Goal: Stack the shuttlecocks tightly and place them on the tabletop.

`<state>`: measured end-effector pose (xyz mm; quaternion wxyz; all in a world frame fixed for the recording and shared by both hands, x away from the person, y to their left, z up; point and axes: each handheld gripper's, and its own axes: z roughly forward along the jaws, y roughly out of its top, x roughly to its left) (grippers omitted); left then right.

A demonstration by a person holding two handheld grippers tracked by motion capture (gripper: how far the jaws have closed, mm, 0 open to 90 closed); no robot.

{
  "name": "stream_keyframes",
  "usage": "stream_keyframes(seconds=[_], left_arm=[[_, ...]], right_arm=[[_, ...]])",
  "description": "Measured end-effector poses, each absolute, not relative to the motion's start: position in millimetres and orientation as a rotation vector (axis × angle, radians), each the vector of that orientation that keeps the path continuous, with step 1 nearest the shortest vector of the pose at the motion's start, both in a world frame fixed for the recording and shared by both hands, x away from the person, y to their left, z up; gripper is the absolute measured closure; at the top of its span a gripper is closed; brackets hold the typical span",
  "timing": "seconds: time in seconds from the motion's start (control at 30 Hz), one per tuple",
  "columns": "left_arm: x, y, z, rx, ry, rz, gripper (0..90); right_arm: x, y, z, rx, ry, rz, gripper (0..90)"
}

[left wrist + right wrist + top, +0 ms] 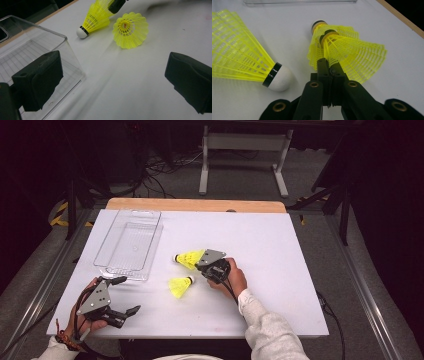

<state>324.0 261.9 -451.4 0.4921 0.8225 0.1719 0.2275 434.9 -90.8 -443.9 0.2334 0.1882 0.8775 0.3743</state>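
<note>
1. The right gripper [201,260] is held near the middle of the white table [280,270], its jaws pressed together on the yellow skirt of a shuttlecock [189,258].
2. In the right gripper view the jaws are seen closed on the skirt's rim, with the mesh of the held shuttlecock [347,57] fanning out to either side of the fingertips [323,65] and its cork end pointing away from the gripper.
3. What looks like a second cork ring is seen nested inside that skirt; whether two shuttlecocks are stacked there cannot be told for certain.
4. The held shuttlecock is lying low over the table; whether it is touching the surface cannot be told.
5. A loose shuttlecock [180,286] is seen on the table just beside the right gripper, on the person's side of the held one, apart from the jaws and untouched.
6. The left gripper [127,295] is held near the table's front left corner, its jaws spread wide with nothing between them.
7. In the left gripper view both shuttlecocks are seen well ahead of the open jaws, the held shuttlecock [96,18] behind and the loose shuttlecock [130,30] in front.
8. A clear plastic tray [129,245] is seen on the left part of the table, just beyond the left gripper and apart from both shuttlecocks.
</note>
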Motion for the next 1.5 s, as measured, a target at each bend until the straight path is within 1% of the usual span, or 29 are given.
stream_keyframes(seconds=[0.6, 0.73, 0.8, 0.97, 1.1, 1.3, 1.5], left_arm=[[323, 261, -451, 2.004, 0.406, 0.552, 2.7], [323, 260, -451, 2.005, 0.407, 0.554, 2.7], [324, 260, -451, 2.006, 0.406, 0.552, 2.7], [323, 260, -451, 2.006, 0.407, 0.552, 2.7], [324, 260, -451, 2.006, 0.407, 0.553, 2.7], [324, 260, -451, 2.007, 0.407, 0.552, 2.7], [324, 260, -452, 2.010, 0.405, 0.552, 2.7]], right_arm=[[443, -84, -452, 0.534, 2.444, 1.016, 86.4], [444, -84, -454, 0.545, 2.450, 1.006, 84.1], [444, -84, -455, 0.550, 2.452, 1.003, 81.7], [445, -85, -455, 0.562, 2.453, 0.996, 80.1], [444, -85, -456, 0.578, 2.464, 0.991, 76.1], [444, -89, -455, 0.621, 2.453, 0.991, 67.6], [440, -96, -450, 0.643, 2.429, 1.024, 64.0]])
